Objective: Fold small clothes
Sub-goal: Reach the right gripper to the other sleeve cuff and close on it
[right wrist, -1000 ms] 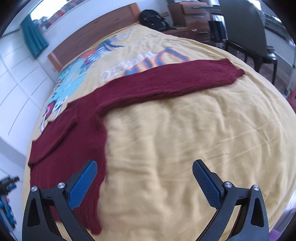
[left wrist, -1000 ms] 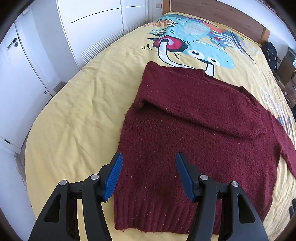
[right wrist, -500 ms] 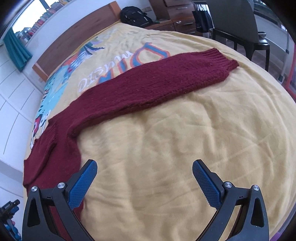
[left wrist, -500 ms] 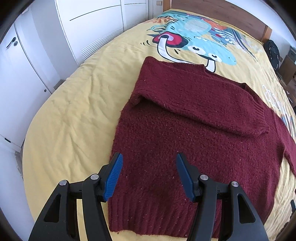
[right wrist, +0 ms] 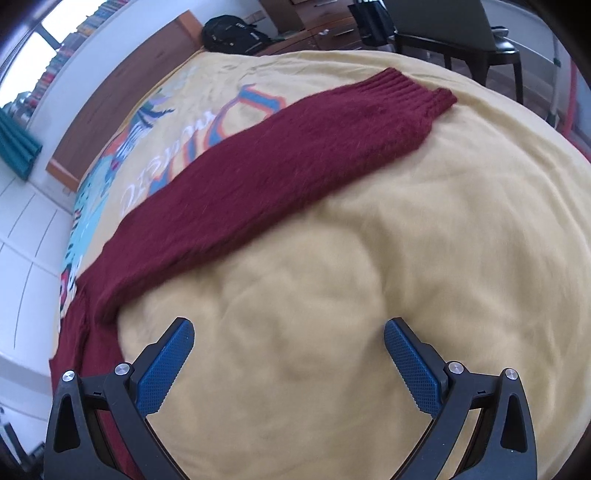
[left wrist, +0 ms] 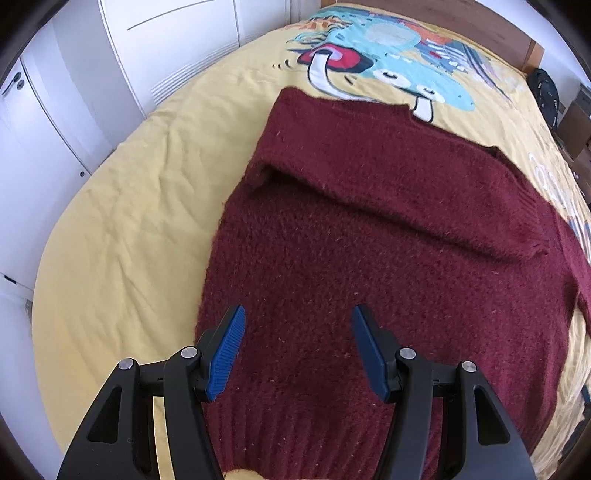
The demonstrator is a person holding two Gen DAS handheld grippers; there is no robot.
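A dark red knitted sweater lies flat on a yellow bedspread, one sleeve folded across its chest. My left gripper hangs open just above the lower body of the sweater, near its left side, with nothing between its blue pads. In the right wrist view the other sleeve stretches out straight to a ribbed cuff. Over bare bedspread, nearer to me than that sleeve, my right gripper stands wide open and empty.
White wardrobe doors run along the bed's left side. A wooden headboard and a black backpack lie beyond the bed. A dark chair and wooden drawers stand to the right of the bed.
The left gripper has sunk closer to the sweater's lower body. The right gripper has swung away from the sweater's body along the outstretched sleeve towards its cuff.
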